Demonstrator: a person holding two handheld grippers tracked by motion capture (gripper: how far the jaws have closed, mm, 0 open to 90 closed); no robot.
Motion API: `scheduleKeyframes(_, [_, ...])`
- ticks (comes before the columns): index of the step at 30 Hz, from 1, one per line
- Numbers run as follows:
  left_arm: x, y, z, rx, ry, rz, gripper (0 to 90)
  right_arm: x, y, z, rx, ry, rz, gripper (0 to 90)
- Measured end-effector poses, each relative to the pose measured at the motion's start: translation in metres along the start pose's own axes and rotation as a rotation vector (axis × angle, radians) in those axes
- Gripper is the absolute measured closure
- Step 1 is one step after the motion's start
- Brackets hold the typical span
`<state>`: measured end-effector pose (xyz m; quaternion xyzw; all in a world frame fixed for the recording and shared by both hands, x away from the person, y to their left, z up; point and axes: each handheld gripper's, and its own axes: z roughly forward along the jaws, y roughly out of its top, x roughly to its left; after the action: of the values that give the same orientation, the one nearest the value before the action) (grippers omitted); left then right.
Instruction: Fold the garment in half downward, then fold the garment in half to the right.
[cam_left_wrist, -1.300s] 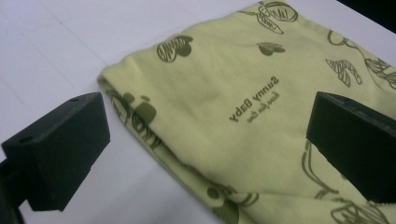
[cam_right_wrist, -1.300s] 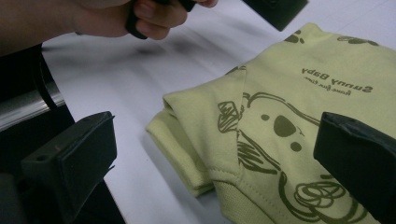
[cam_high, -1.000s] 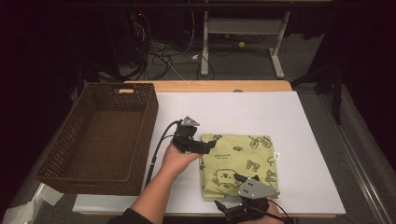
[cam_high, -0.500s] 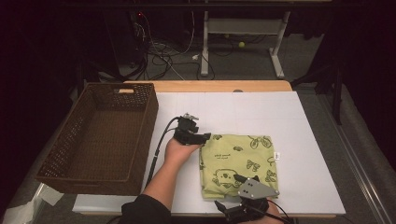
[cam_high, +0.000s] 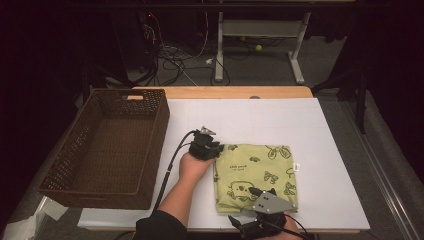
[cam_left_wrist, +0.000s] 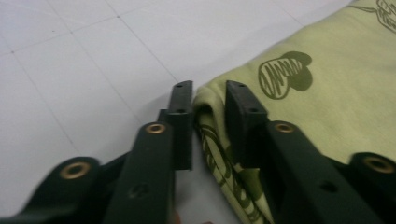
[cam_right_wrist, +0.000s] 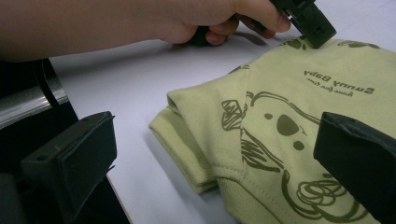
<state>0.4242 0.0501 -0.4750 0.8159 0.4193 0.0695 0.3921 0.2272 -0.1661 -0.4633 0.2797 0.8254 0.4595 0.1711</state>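
A folded light-green garment (cam_high: 257, 172) with dark printed drawings lies on the white mat. My left gripper (cam_high: 216, 150) is at its far-left corner. Its jaws have just been closing. In the left gripper view (cam_left_wrist: 208, 91) the folded corner of the garment (cam_left_wrist: 327, 93) is pinched between the pads. My right gripper (cam_high: 250, 212) is at the near edge of the table with its jaws wide apart. In the right gripper view (cam_right_wrist: 219, 149) the garment's (cam_right_wrist: 289, 116) near corner lies between the spread jaws, untouched. Beyond it, the hand holds the left gripper (cam_right_wrist: 310, 23).
A brown wicker basket (cam_high: 160, 130) stands empty at the left, beside the white mat (cam_high: 300, 125). The left gripper's black cable (cam_high: 167, 172) trails along the basket's right wall. Behind the table there are desk legs and cables on the floor.
The left gripper has sunk onto the garment's far-left corner and its jaws have narrowed around the fabric. The right gripper has stayed where it was.
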Motion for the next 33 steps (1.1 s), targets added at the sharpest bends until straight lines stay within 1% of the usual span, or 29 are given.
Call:
scheduleKeyframes(1, [-0.001, -0.001, -0.001, 0.002, 0.0, 0.005, 76.4, -0.001, 0.0, 0.001, 0.001, -0.002, -0.006, 0.3])
scheduleKeyframes(4, [-0.003, -0.004, -0.003, -0.02, 0.008, 0.003, 78.1, 0.001, 0.001, 0.0, 0.007, -0.013, -0.001, 0.4])
scheduleKeyframes(5, [-0.003, -0.004, -0.004, -0.029, 0.007, -0.003, 78.3, 0.002, 0.001, 0.0, -0.003, -0.008, -0.004, 0.4])
scheduleKeyframes(8, [-0.001, -0.006, -0.006, -0.045, -0.006, -0.025, 78.7, 0.002, 0.002, 0.001, -0.006, -0.012, -0.004, 0.7])
scheduleKeyframes(14, [0.001, -0.006, -0.005, -0.043, -0.014, -0.034, 78.8, 0.003, 0.006, 0.005, -0.011, -0.007, 0.0, 3.9])
scheduleKeyframes(17, [0.002, -0.006, -0.005, -0.044, -0.026, -0.04, 78.8, 0.004, 0.009, 0.008, -0.012, -0.009, 0.006, 6.3])
scheduleKeyframes(19, [0.002, -0.006, -0.006, -0.046, -0.03, -0.039, 78.8, 0.004, 0.01, 0.01, -0.014, -0.012, -0.005, 9.3])
scheduleKeyframes(23, [0.002, -0.007, -0.007, -0.055, -0.032, -0.035, 78.8, 0.006, 0.012, 0.015, 0.003, -0.002, 0.007, 16.4])
scheduleKeyframes(24, [0.002, -0.007, -0.007, -0.056, -0.033, -0.035, 78.8, 0.007, 0.012, 0.017, 0.002, 0.004, -0.001, 17.1])
scheduleKeyframes(26, [0.002, -0.007, -0.007, -0.057, -0.033, -0.036, 78.8, 0.009, 0.012, 0.02, 0.019, 0.012, -0.006, 20.3])
scheduleKeyframes(29, [0.002, -0.007, -0.007, -0.056, -0.033, -0.036, 78.8, 0.011, 0.013, 0.023, 0.023, 0.024, -0.012, 27.4])
scheduleKeyframes(30, [0.002, -0.007, -0.007, -0.056, -0.034, -0.037, 78.8, 0.012, 0.014, 0.024, 0.029, 0.034, -0.016, 29.4])
scheduleKeyframes(32, [0.002, -0.007, -0.007, -0.055, -0.033, -0.036, 78.8, 0.012, 0.015, 0.027, 0.038, 0.032, -0.025, 33.7])
scheduleKeyframes(33, [0.002, -0.007, -0.007, -0.054, -0.032, -0.034, 78.8, 0.013, 0.015, 0.029, 0.047, 0.04, -0.025, 36.1])
